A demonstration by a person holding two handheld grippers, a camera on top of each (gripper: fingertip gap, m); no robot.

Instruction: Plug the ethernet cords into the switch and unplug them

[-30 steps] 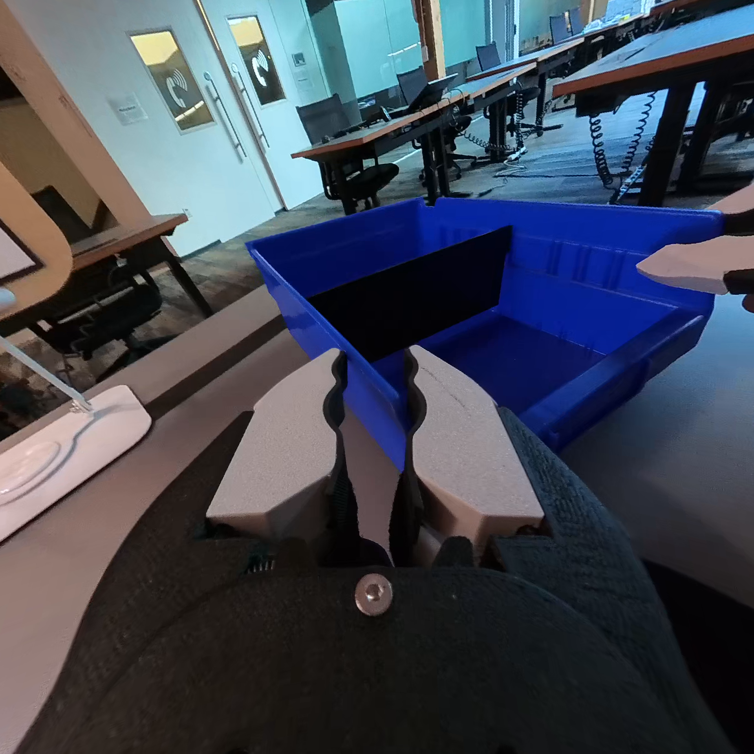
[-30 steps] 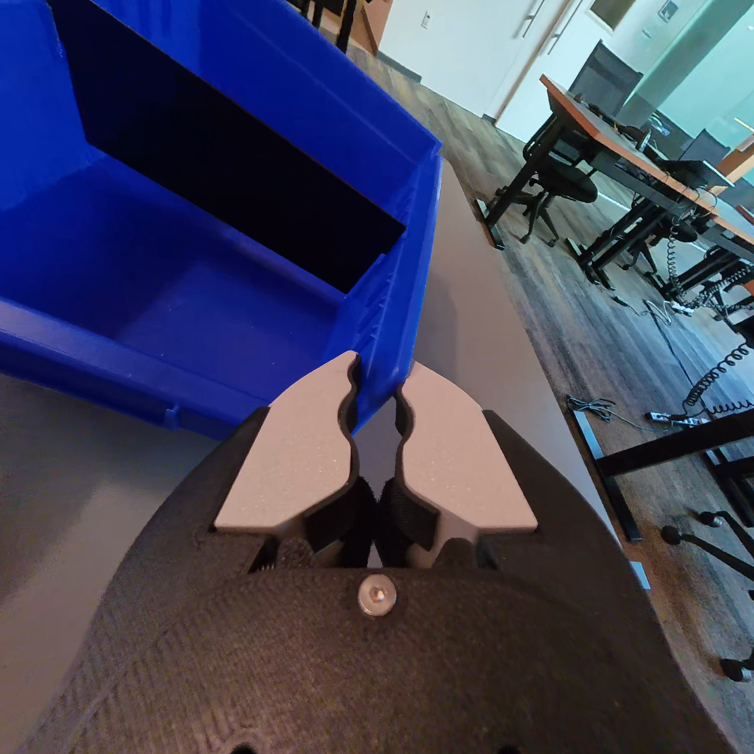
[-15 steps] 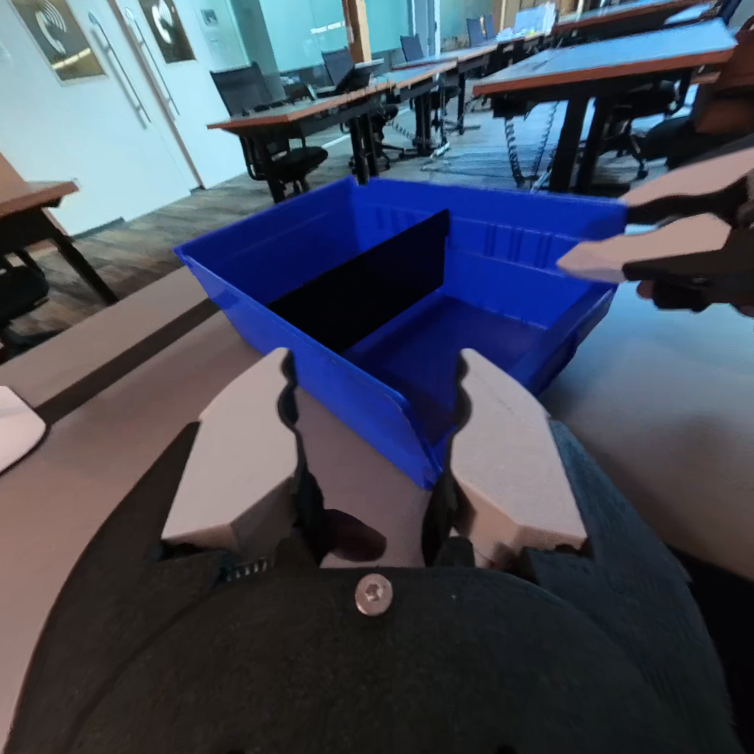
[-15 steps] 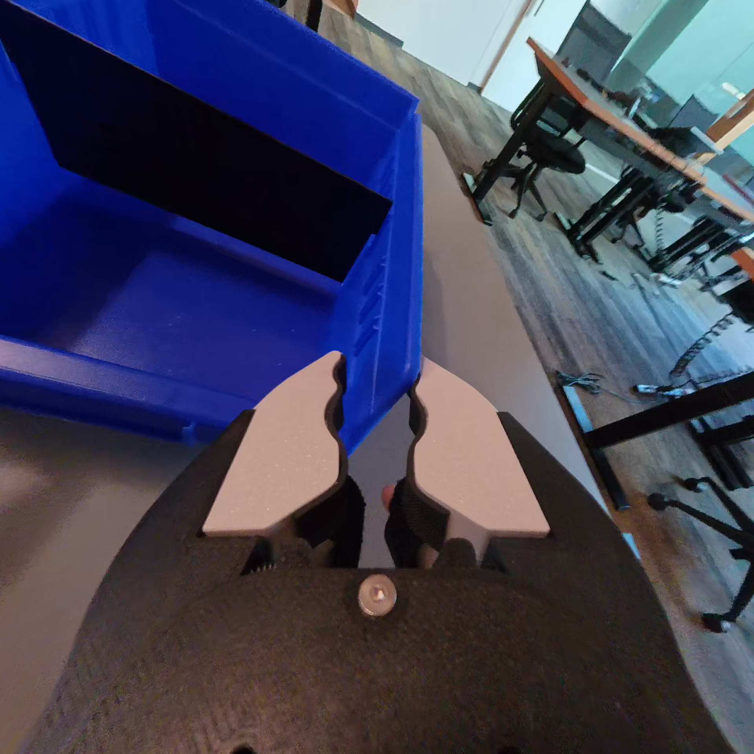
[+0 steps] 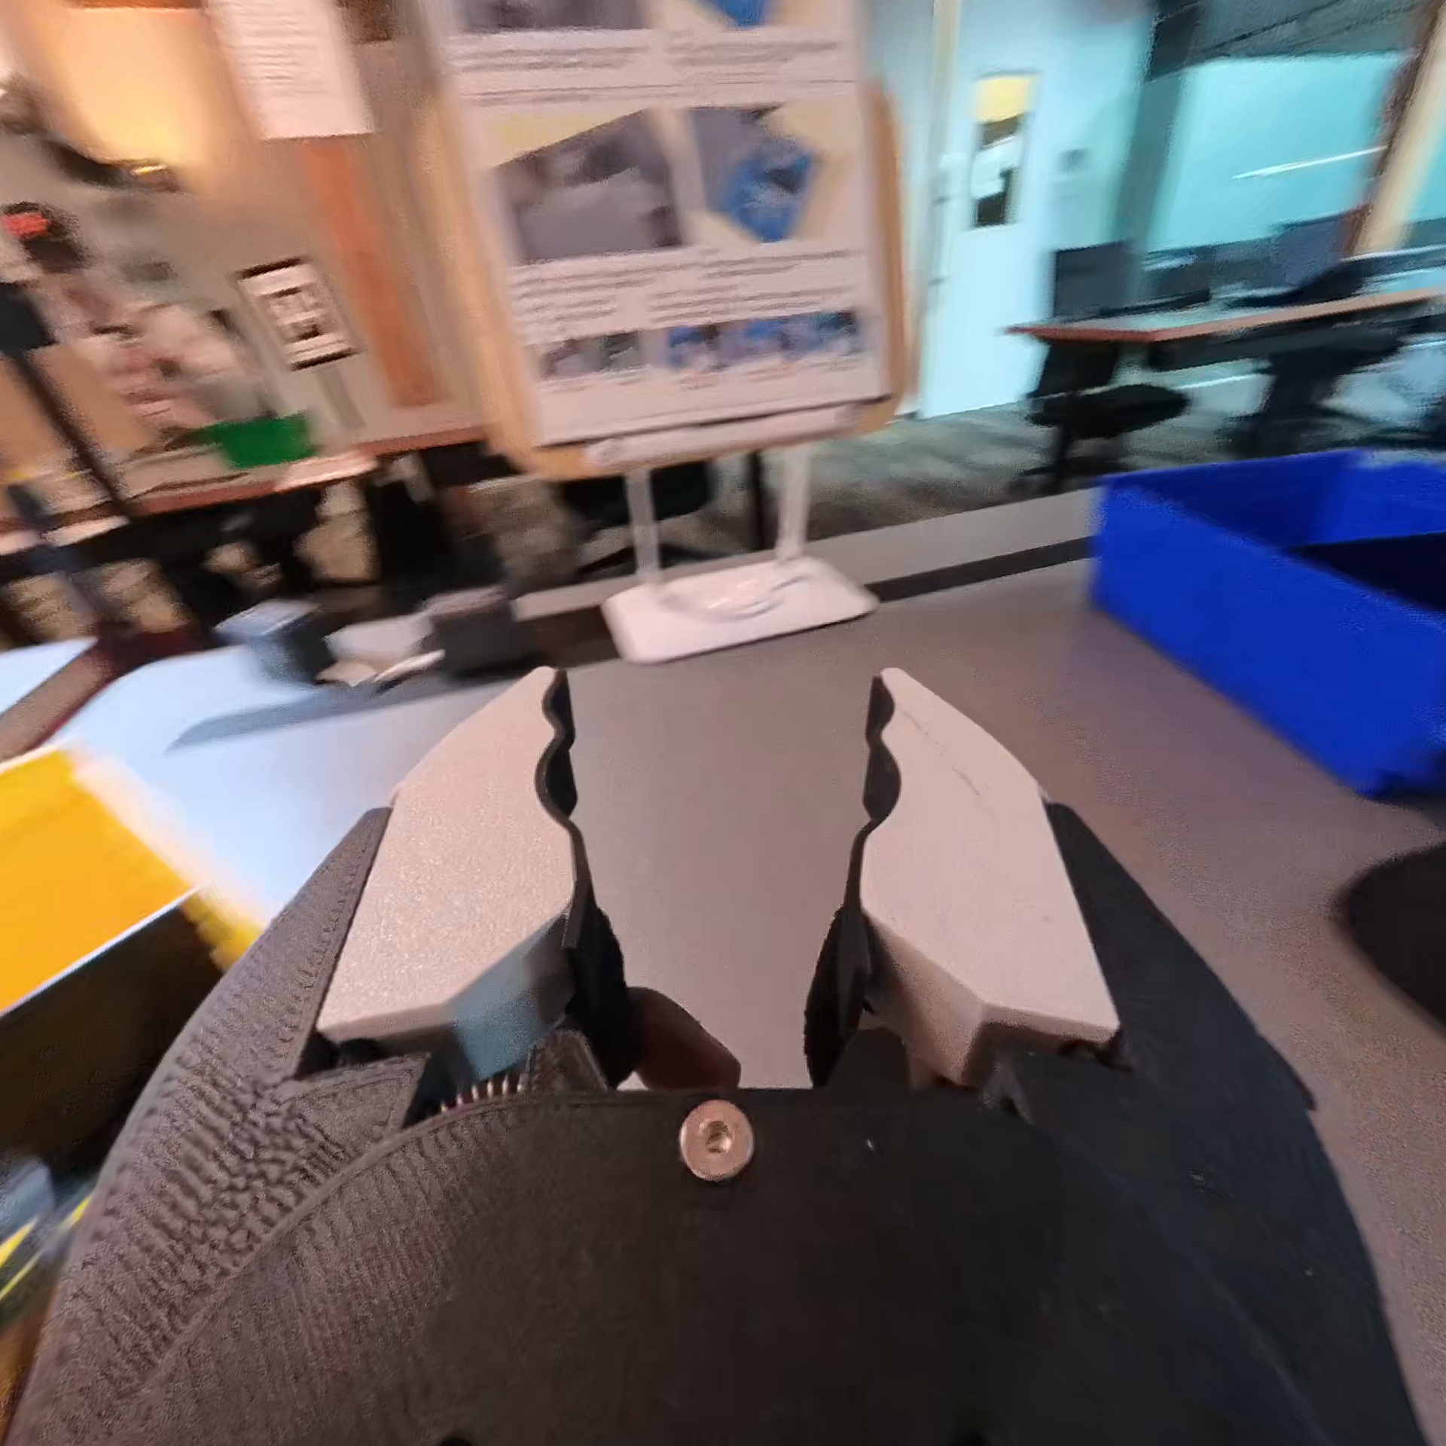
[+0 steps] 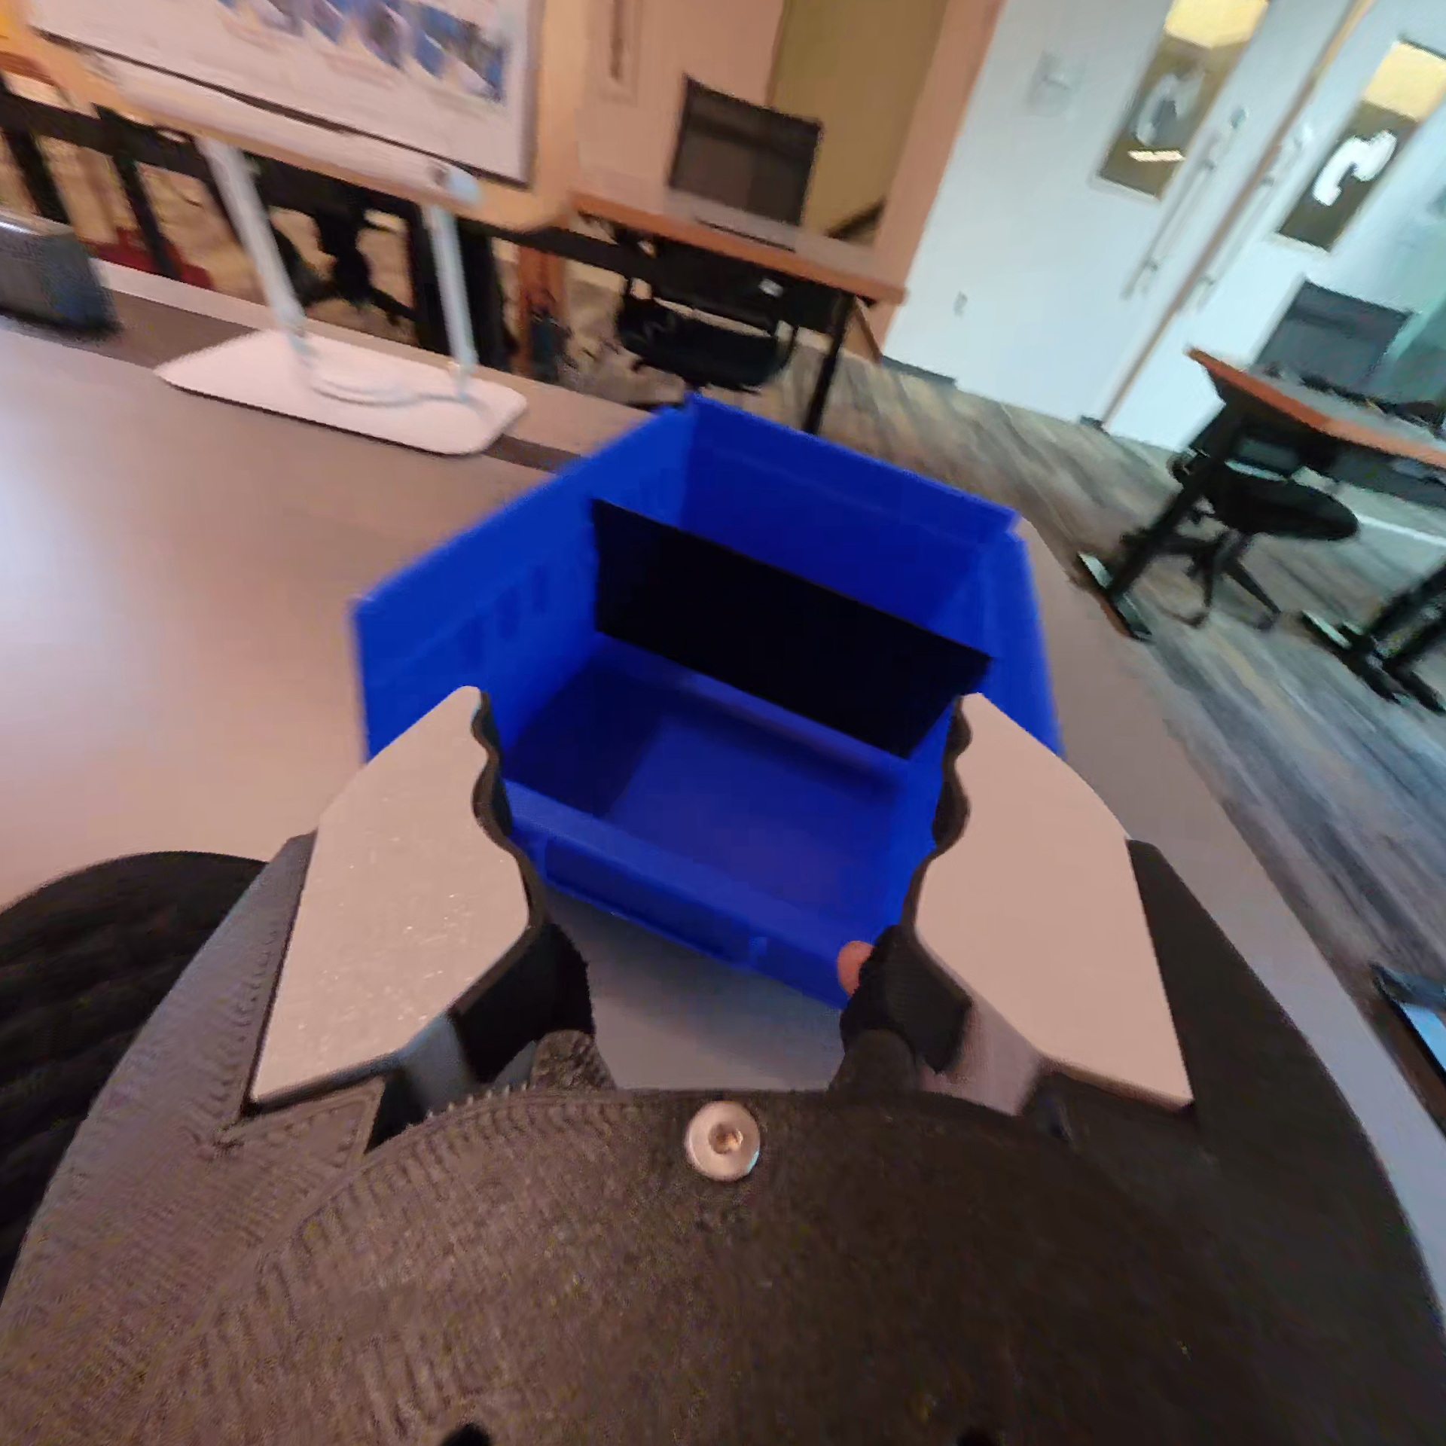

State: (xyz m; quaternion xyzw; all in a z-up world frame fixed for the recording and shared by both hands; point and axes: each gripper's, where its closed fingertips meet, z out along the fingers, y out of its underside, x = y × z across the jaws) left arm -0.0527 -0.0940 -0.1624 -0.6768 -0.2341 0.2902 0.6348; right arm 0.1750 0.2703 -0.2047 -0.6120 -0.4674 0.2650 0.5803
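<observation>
no cords or switch in sight — both hand-held grippers, left (image 5: 718, 751) and right (image 6: 716, 771), spread wide and empty over the worktop (image 5: 728, 782) near the blue bin (image 6: 704, 626); plugging seemingly not yet begun.

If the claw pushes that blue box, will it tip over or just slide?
Probably slide: the blue bin sits low and wide on the smooth grey table. It looks empty apart from a black divider, so likely light. Its plastic walls look stiff.

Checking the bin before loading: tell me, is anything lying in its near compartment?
No, the blue bin shows only bare blue floor before its black divider.
</observation>
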